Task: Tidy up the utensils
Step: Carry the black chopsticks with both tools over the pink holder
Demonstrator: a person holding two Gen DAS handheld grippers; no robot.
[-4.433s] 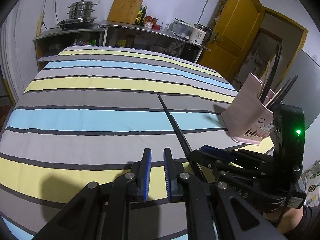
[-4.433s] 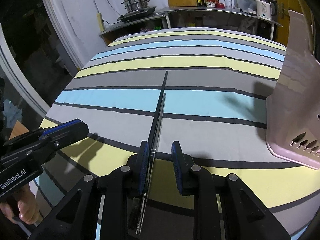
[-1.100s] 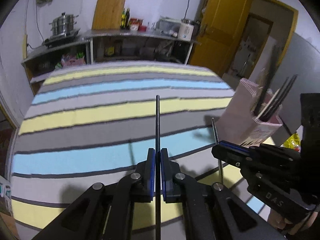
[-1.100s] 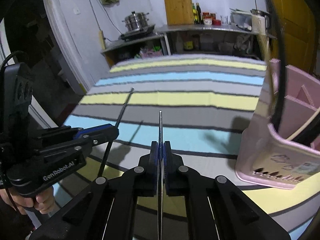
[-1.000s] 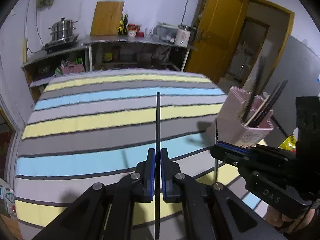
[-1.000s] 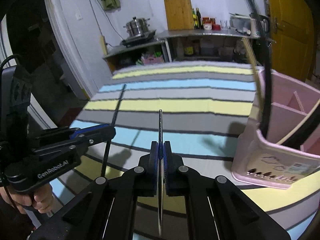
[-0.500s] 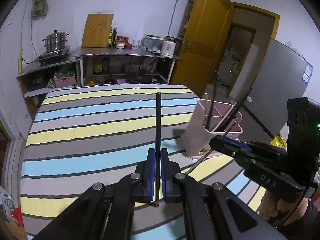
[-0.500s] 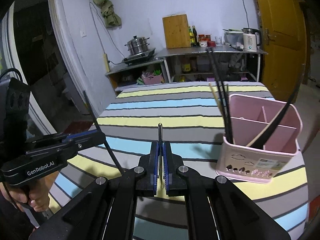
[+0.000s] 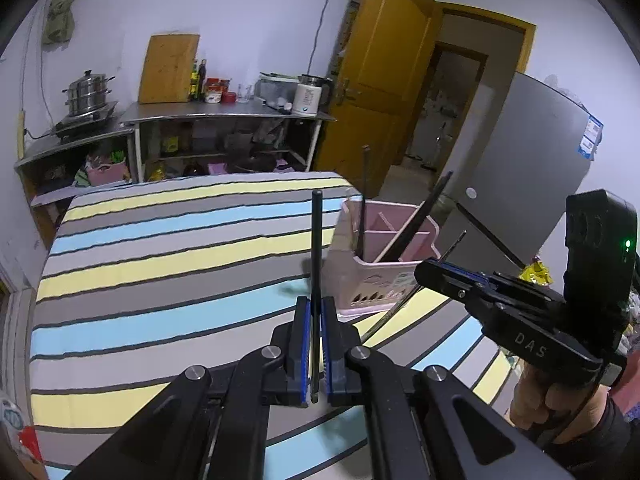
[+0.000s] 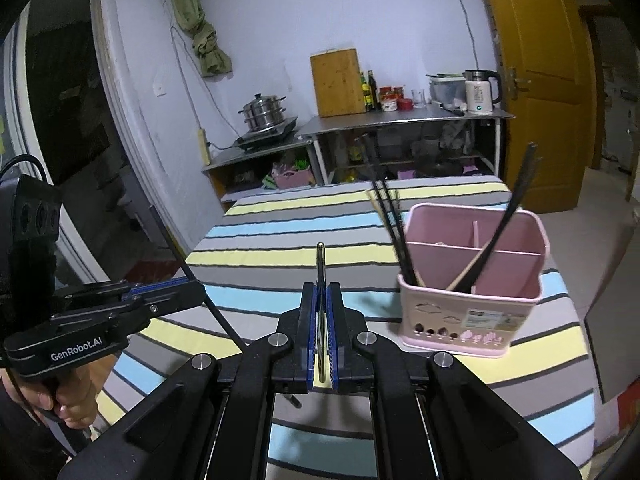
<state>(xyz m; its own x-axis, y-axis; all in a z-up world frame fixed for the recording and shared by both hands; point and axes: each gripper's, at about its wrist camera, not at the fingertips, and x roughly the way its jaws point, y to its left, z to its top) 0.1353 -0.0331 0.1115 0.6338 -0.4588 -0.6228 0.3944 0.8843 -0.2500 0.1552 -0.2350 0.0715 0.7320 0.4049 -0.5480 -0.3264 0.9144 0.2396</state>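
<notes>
- Black and slim, one chopstick stands pinched between the blue pads of our left gripper, jaws drawn narrow onto it — we clamp low on the shaft, we judge, so the long free end leads the way to the holder.
- Our right gripper is likewise closed tight on a second chopstick, its tip showing a metallic glint just above the pads at the middle of the right wrist frame.
- Each gripper carries a single stick, probably because a thin round shaft sits truer alone between flat pads than a pair would.
- We see the pink utensil holder at right of centre in the right wrist frame, standing upright on the striped cloth — near the cloth's right edge, within reach of both hands.
- Its dividers make compartments; dark chopsticks and a pale one already lean in the front left cell, so like is being kept with like.
- Both held sticks hang clear above the cloth, well apart from the holder's rim; neither is over an opening yet.
- Next, as we judge it, each stick must be tipped end-down over a cell before release, or it could glance off the rim.
</notes>
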